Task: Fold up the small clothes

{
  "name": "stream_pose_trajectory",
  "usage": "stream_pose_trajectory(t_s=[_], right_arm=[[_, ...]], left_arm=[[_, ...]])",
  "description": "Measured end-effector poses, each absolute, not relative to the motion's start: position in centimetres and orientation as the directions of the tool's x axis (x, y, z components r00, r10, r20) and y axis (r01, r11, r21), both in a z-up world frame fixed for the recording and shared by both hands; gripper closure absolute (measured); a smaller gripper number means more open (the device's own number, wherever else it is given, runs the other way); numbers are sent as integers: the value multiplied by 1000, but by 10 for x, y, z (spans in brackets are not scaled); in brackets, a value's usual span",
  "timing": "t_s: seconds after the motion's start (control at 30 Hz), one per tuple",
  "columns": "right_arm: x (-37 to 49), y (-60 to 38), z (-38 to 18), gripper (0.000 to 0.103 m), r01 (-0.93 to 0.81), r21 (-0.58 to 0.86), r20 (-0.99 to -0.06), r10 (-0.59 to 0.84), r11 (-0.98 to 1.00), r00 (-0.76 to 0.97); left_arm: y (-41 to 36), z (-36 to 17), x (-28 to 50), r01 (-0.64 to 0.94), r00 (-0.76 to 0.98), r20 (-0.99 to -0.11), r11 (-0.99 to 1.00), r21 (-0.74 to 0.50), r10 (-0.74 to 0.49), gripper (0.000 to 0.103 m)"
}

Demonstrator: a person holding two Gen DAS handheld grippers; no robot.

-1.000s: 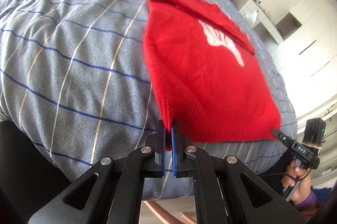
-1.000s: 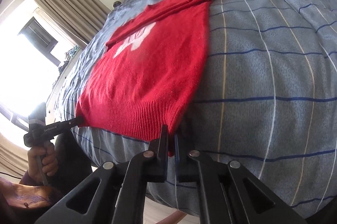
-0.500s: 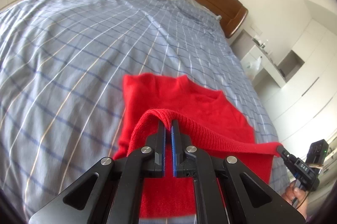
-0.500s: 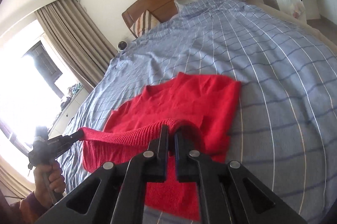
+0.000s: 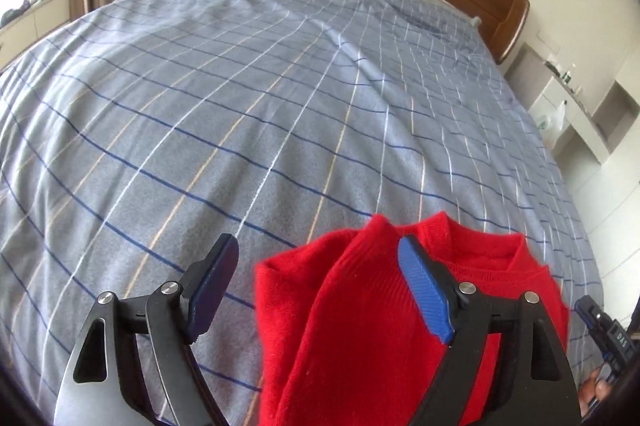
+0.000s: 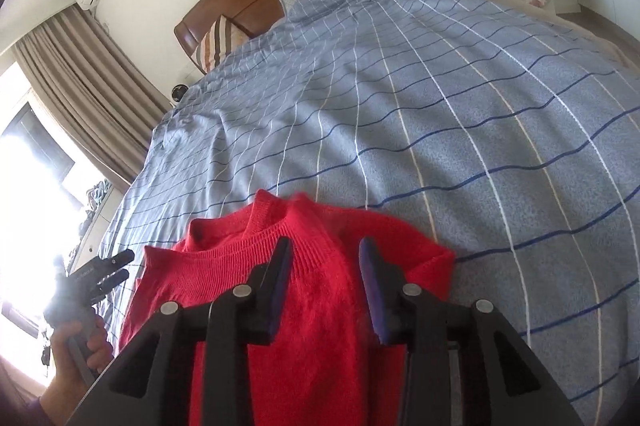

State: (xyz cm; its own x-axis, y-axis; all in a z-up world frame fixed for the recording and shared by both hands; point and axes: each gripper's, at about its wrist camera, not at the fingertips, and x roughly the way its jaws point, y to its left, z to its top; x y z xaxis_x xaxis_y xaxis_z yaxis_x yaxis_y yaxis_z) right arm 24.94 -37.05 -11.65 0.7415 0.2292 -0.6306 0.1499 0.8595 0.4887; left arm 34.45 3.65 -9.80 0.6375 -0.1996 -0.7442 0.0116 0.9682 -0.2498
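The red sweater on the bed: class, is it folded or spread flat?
Folded. The red sweater lies doubled, its ribbed hem brought up to the neckline; both the left gripper and right gripper stand open above it.

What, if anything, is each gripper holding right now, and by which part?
Nothing is held. The left gripper and right gripper both stand open above the folded red sweater, which lies on the bed.

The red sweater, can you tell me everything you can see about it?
The red sweater is a soft, fuzzy knit with a ribbed round collar. It lies folded on the blue checked bedspread, with its ribbed bottom edge brought up by the collar. The left gripper and the right gripper both hang open just over it, neither pinching it. No picture or print shows on the side facing up.
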Motion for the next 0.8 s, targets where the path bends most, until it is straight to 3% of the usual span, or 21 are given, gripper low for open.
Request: stream_pose_trajectory(t_s=[0.13, 0.17, 0.27, 0.37, 0.47, 0.6, 0.8], right_arm=[[213, -347, -100, 67, 20, 424, -620, 274, 906, 736], [204, -337, -100, 65, -27, 410, -623, 302, 912, 722], [176, -314, -119, 59, -109, 354, -683, 337, 929, 648], [145, -315, -141, 59, -61, 274, -758, 255, 960, 600], [97, -317, -127, 58, -45, 235, -730, 207, 971, 651], [36, -304, -115, 44, -46, 145, -694, 135, 988, 708], [1, -300, -153, 41, 57, 82, -684, 14, 995, 730]], left_arm=[[28, -101, 307, 128, 612, -752, 969, -214, -246, 15], [23, -105, 298, 154, 607, -758, 971, -183, -239, 10], [15, -124, 263, 199, 570, -803, 977, -72, -175, 10], [25, -121, 222, 205, 578, -796, 976, -70, -178, 11], [33, -104, 175, 224, 613, -758, 969, -105, -224, 7], [30, -96, 132, 249, 666, -707, 964, -92, -239, 3], [6, -122, 131, 230, 703, -686, 973, -28, -186, 3]])
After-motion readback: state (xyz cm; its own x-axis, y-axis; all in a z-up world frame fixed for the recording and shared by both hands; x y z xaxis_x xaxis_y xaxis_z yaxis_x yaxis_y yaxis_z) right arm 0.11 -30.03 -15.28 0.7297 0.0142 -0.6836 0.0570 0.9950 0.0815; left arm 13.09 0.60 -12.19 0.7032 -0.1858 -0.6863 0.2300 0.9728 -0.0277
